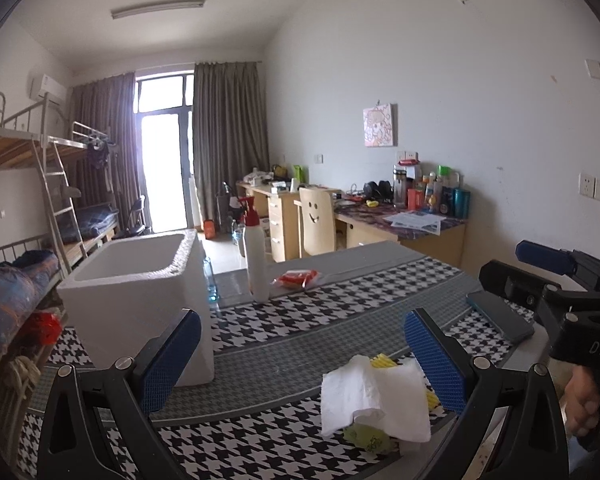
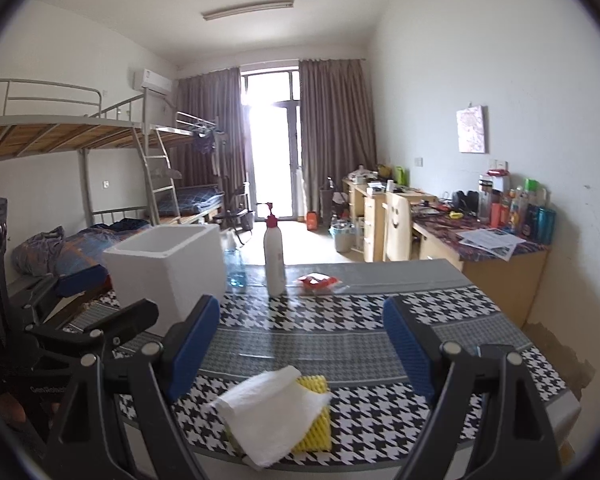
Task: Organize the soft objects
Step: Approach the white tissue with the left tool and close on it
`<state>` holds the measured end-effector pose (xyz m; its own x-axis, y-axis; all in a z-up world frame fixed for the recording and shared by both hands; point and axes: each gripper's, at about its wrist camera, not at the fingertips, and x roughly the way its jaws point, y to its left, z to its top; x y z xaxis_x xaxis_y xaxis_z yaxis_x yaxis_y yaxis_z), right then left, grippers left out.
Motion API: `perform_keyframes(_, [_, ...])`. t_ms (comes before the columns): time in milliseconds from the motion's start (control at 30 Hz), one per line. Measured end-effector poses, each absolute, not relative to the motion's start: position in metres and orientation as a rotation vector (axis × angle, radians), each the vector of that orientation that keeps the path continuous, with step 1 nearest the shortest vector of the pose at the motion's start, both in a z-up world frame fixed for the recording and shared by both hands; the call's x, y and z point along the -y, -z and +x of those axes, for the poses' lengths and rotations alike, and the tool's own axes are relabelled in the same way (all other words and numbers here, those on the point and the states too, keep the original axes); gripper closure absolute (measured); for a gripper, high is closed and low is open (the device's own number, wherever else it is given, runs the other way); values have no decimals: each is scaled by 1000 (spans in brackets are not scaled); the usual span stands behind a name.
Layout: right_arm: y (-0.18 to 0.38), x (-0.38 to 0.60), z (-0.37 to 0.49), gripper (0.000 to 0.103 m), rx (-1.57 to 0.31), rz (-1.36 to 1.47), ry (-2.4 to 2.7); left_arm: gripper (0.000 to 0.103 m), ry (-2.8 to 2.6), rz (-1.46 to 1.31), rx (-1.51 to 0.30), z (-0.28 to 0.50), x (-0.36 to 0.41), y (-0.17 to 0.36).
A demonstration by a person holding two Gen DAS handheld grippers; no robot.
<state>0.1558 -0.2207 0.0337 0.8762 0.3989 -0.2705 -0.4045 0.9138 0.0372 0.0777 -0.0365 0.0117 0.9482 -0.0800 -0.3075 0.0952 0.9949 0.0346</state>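
A crumpled white tissue [image 1: 376, 396] lies over a yellow ridged sponge [image 1: 382, 360] near the front edge of the houndstooth tablecloth [image 1: 300, 320]. A yellow-green scrap [image 1: 366, 436] peeks out beneath it. My left gripper [image 1: 302, 360] is open above the cloth, the pile low between its blue pads [image 1: 172, 356] and touching neither. In the right wrist view the tissue [image 2: 268, 412] and sponge [image 2: 312, 420] lie below my right gripper [image 2: 300, 346], which is open and holds nothing. An empty white foam box [image 1: 140, 292] stands at the left.
A white pump bottle [image 2: 274, 256] with a red top and a red-and-white packet [image 2: 318, 282] sit at the table's far side. A dark phone [image 1: 500, 316] lies at the right. Bunk beds [image 2: 80, 132] are left of the table, desks and a chair [image 2: 398, 224] behind it.
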Motion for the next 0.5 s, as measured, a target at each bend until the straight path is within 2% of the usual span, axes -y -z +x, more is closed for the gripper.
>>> perform_keyframes(500, [-12,240,163,16,-338,7,-340,1,150,93,-437,99,59,21])
